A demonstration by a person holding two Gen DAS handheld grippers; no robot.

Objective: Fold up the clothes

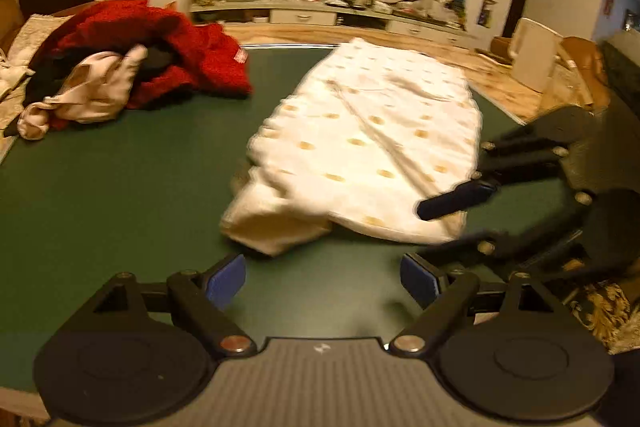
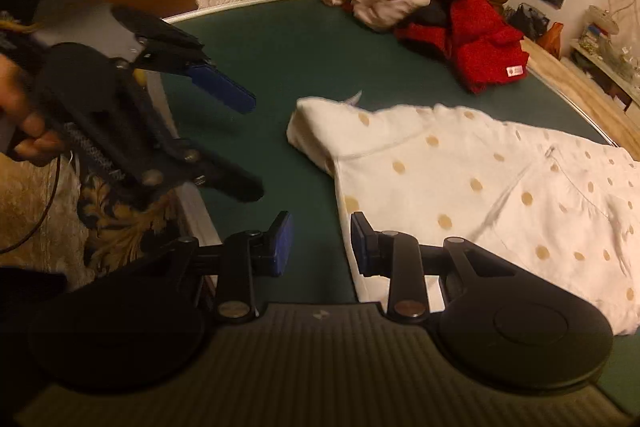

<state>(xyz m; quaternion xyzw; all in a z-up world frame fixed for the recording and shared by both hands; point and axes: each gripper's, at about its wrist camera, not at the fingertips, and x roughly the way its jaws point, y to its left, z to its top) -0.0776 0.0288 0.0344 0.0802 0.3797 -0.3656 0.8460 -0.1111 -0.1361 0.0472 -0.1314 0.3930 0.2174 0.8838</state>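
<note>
Garment: white polka-dot top point(image 1: 368, 143) lay on green worktop point(image 1: 120, 195) | left tongs point(image 1: 323, 281) apart, empty | right tongs point(image 2: 320, 243) apart, empty

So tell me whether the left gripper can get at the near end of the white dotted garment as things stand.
Probably yes. The left gripper is open, and only bare green table lies between it and the near end of the white dotted garment. The right gripper hovers off to the side, over the garment's other corner.
</note>
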